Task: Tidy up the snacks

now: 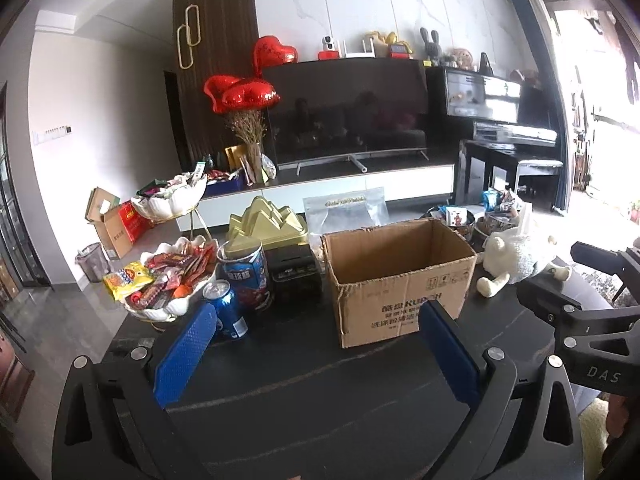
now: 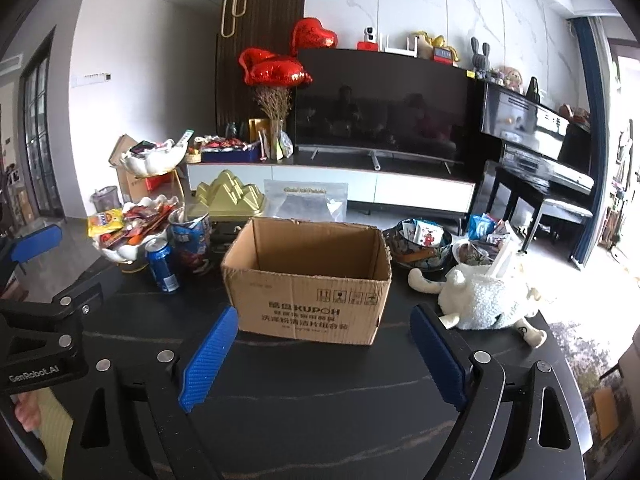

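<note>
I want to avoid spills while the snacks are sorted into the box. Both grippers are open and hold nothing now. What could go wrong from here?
1. The blue can leans beside the left gripper; a sideways move might tip it.
2. The white shell dish is heaped, with a yellow packet overhanging its rim; grabbing there could scatter packets.
3. The plush sheep lies close to the cardboard box, possibly in the right gripper's way.

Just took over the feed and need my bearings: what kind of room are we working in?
Most likely a home living room: a large television on a low white cabinet, an upright piano beside it, and a dark table holding the cardboard box.
</note>
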`<move>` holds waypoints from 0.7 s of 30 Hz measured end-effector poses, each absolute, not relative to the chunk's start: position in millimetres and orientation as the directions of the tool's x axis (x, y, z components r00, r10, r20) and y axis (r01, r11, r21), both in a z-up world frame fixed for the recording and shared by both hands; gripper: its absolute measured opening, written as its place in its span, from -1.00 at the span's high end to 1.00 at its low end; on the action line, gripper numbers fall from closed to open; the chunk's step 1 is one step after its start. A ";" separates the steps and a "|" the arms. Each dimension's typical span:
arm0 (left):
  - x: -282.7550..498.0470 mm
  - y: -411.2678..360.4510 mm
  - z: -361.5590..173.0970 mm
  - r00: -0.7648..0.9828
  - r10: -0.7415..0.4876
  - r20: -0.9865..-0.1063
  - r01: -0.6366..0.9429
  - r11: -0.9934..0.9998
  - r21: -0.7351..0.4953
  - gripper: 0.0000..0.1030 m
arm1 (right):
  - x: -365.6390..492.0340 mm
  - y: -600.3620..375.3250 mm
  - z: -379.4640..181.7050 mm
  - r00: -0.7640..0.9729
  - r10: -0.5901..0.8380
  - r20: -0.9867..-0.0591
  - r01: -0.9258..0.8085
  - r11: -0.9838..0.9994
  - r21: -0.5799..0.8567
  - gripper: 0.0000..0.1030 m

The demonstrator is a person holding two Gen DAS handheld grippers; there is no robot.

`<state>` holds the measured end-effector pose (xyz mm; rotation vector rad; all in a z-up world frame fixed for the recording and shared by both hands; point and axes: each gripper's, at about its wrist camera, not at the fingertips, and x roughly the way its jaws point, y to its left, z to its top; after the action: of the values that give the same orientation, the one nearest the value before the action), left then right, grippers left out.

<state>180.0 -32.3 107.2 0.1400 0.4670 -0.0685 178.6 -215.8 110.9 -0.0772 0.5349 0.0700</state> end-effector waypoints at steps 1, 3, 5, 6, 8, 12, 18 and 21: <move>175.0 -32.0 106.5 0.892 -0.036 -0.451 0.099 0.988 0.115 -1.00 | 172.5 -216.4 110.0 0.862 0.048 -0.505 -0.083 0.995 -0.048 -0.73; 165.2 -32.6 104.8 0.894 -0.038 -0.446 0.100 0.988 0.118 -1.00 | 165.1 -217.1 108.7 0.864 0.053 -0.500 -0.083 0.996 -0.038 -0.73; 156.9 -33.9 102.5 0.896 -0.039 -0.443 0.102 0.988 0.118 -1.00 | 156.7 -218.2 105.9 0.864 0.068 -0.499 -0.089 0.996 -0.017 -0.73; 152.1 -34.1 101.8 0.896 -0.045 -0.442 0.107 0.988 0.115 -1.00 | 153.6 -218.8 105.0 0.863 0.073 -0.500 -0.091 0.996 -0.013 -0.73; 144.1 -33.5 100.9 0.900 -0.045 -0.434 0.103 0.988 0.112 -1.00 | 146.7 -219.8 103.5 0.864 0.077 -0.498 -0.093 0.996 -0.008 -0.73; 131.5 -32.5 99.7 0.910 -0.031 -0.414 0.088 0.989 0.120 -1.00 | 135.7 -219.3 103.9 0.870 0.077 -0.486 -0.092 0.996 -0.008 -0.73; 121.2 -29.4 101.5 0.919 -0.027 -0.394 0.079 0.990 0.116 -1.00 | 123.0 -217.3 105.1 0.881 0.066 -0.469 -0.085 0.996 -0.020 -0.73; 118.5 -27.8 100.6 0.918 -0.030 -0.395 0.081 0.990 0.113 -1.00 | 119.1 -215.6 104.1 0.883 0.067 -0.465 -0.087 0.996 -0.022 -0.73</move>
<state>118.5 -27.8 100.6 0.1280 0.4036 -0.0571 119.1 -215.6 104.1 -0.0426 0.4829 0.0803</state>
